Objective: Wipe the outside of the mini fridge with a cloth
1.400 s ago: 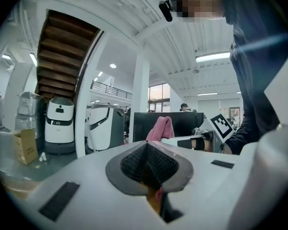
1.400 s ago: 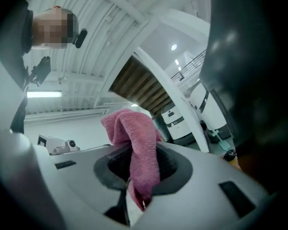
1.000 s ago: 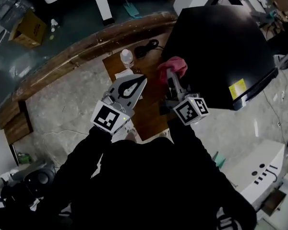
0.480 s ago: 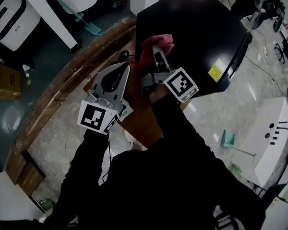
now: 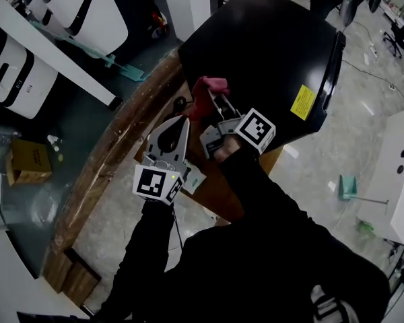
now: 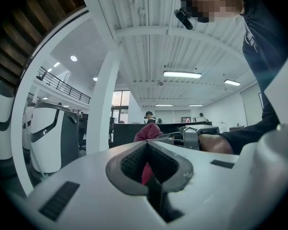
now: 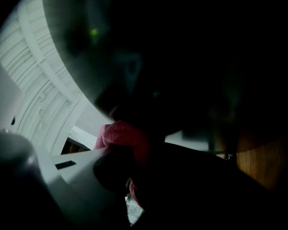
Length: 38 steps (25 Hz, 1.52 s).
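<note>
The black mini fridge [image 5: 262, 46] stands on a wooden table [image 5: 222, 184] and carries a yellow label [image 5: 301, 101]. My right gripper [image 5: 213, 101] is shut on a red cloth [image 5: 205, 91] and holds it against the fridge's lower left side. In the right gripper view the red cloth [image 7: 122, 135] bunches in the right gripper [image 7: 129, 152] against the dark fridge [image 7: 192, 56] surface. My left gripper [image 5: 183, 122] hovers just left of it, shut with nothing in it. In the left gripper view its jaws stand together, and past the left gripper [image 6: 147, 146] the cloth [image 6: 148, 131] shows.
A curved wooden ledge [image 5: 114, 147] runs left of the table. White machines [image 5: 81, 12] stand at the top left, and a cardboard box [image 5: 28, 160] lies on the floor. A black cable [image 5: 180, 103] and a paper packet [image 5: 192, 177] lie on the table. A white unit [image 5: 400, 173] is at right.
The head view has swung, so the fridge now sits higher and more central. The right gripper has kept the cloth on the fridge's side and slid along it; the left gripper stays beside it.
</note>
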{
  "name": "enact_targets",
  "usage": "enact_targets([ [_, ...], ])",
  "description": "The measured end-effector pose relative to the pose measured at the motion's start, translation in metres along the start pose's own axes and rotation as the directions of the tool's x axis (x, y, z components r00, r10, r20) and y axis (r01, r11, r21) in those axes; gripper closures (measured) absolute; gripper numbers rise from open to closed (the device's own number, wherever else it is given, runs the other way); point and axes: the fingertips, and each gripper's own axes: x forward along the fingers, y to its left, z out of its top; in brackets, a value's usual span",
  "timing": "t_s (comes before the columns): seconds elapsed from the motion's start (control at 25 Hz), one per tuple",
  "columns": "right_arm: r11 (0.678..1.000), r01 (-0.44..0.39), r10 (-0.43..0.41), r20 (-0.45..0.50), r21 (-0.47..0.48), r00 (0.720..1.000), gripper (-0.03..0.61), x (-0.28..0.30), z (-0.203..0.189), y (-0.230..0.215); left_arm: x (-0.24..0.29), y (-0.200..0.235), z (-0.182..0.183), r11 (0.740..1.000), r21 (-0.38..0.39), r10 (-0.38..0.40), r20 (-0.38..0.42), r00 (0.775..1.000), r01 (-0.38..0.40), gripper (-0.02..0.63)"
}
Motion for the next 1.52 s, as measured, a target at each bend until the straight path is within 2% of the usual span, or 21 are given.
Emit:
enact_targets([
  [0.28, 0.995, 0.054, -0.053, -0.022, 0.079, 0.998, 0.499, 0.005, -0.019, -0.068, 0.013, 0.012, -0.069, 1.000, -0.023, 0.017, -0.129, 0.992, -0.020, 0.607],
  [0.56, 0.984, 0.160, -0.156, -0.062, 0.074, 0.986, 0.499, 0.003, -0.034, -0.150, 0.024, 0.014, -0.144, 0.999, -0.049, 0.001, -0.260, 0.966, -0.014, 0.607],
  [0.76, 0.970, 0.212, -0.203, -0.084, 0.122, 0.976, 0.499, 0.001, -0.047, -0.198, 0.033, 0.022, -0.197, 0.997, -0.077, -0.001, -0.341, 0.940, -0.027, 0.607],
  [1.0, 0.940, 0.314, -0.302, -0.106, 0.136, 0.947, 0.499, -0.006, -0.061, -0.268, 0.042, 0.028, -0.252, 0.996, -0.080, 0.005, -0.443, 0.896, -0.045, 0.607],
  [1.2, 0.887, 0.435, -0.419, -0.127, 0.157, 0.899, 0.500, -0.018, -0.073, -0.328, 0.049, 0.027, -0.288, 0.994, -0.097, -0.001, -0.505, 0.863, -0.056, 0.607],
  [1.28, 0.866, 0.474, -0.457, -0.133, 0.161, 0.880, 0.500, -0.023, -0.076, -0.349, 0.047, 0.022, -0.294, 0.993, -0.107, -0.007, -0.507, 0.862, -0.054, 0.607],
  [1.36, 0.860, 0.484, -0.465, -0.145, 0.161, 0.873, 0.502, -0.024, -0.077, -0.366, 0.045, 0.019, -0.294, 0.991, -0.118, -0.010, -0.500, 0.866, -0.056, 0.607],
  [1.52, 0.885, 0.418, -0.378, -0.210, 0.203, 0.902, 0.500, -0.028, -0.091, -0.371, 0.034, 0.013, -0.291, 0.987, -0.147, -0.015, -0.477, 0.879, -0.063, 0.607],
])
